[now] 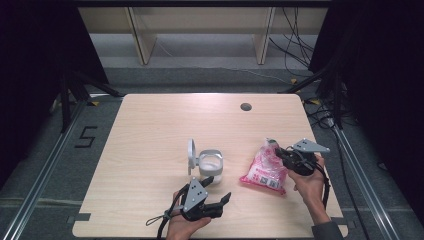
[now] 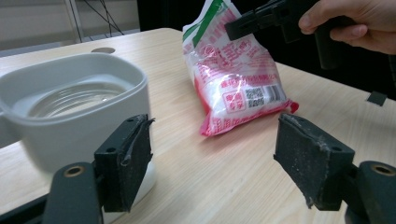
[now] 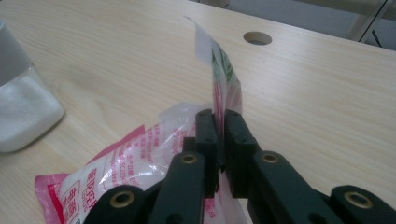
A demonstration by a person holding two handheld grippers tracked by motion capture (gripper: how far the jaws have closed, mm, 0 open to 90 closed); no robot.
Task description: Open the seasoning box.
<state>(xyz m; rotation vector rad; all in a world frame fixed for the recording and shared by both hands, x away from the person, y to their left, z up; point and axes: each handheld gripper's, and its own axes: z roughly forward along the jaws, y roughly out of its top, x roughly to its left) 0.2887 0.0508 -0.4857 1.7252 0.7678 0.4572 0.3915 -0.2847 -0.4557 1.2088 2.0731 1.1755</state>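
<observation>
Rightward on wooden table, pink-and-white sealed bag was seen lying, top edge lifted into right gripper. Jaws were pressed nearly together, thin top seam pinched between pads. Left gripper was held low near front edge, jaws spread wide, nothing between them, one pad just beside white container. Bag was shown filled with white granules, red print, barcode label, green strip at top.
</observation>
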